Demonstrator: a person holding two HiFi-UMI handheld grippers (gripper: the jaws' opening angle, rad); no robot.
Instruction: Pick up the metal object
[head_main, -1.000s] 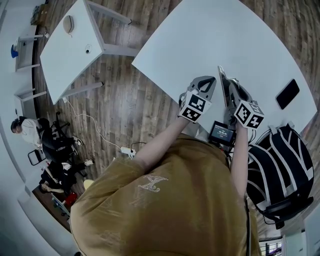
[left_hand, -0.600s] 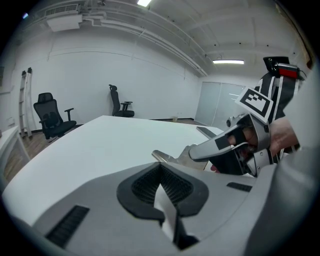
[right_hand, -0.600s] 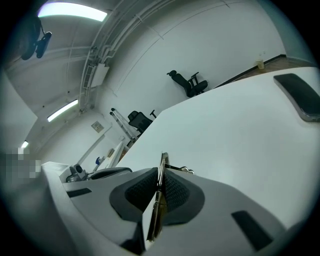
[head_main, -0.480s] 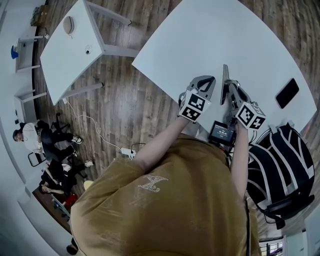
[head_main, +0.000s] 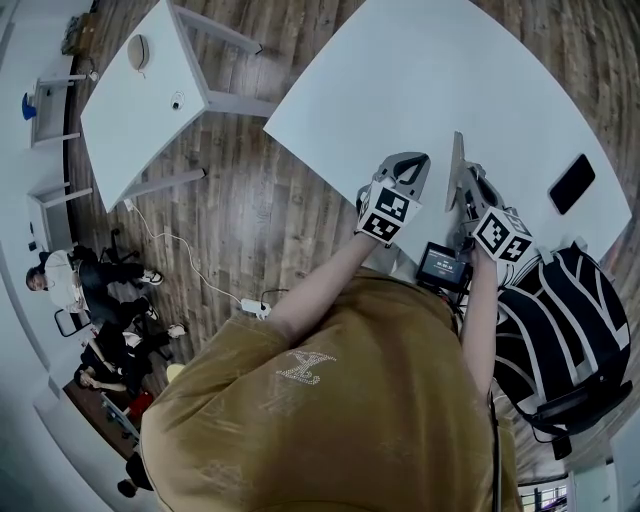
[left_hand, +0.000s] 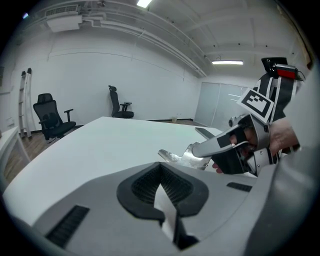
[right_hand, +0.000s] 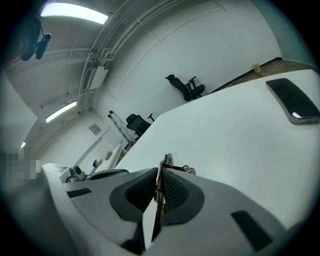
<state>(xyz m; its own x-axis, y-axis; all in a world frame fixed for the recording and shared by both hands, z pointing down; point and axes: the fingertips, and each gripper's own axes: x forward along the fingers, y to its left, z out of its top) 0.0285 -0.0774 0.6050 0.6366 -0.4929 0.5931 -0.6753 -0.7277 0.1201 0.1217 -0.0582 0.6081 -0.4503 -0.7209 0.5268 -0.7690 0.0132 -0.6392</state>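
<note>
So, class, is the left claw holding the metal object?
No, the metal object is clamped edge-on in the right claw, while the left claw is closed with nothing in it.

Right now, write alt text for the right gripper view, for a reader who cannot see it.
The right gripper is shut on a thin metal object, seen edge-on between its dark ribbed pads, with a white table beyond. A dark phone lies on the table at upper right, and office chairs stand by the far wall.
</note>
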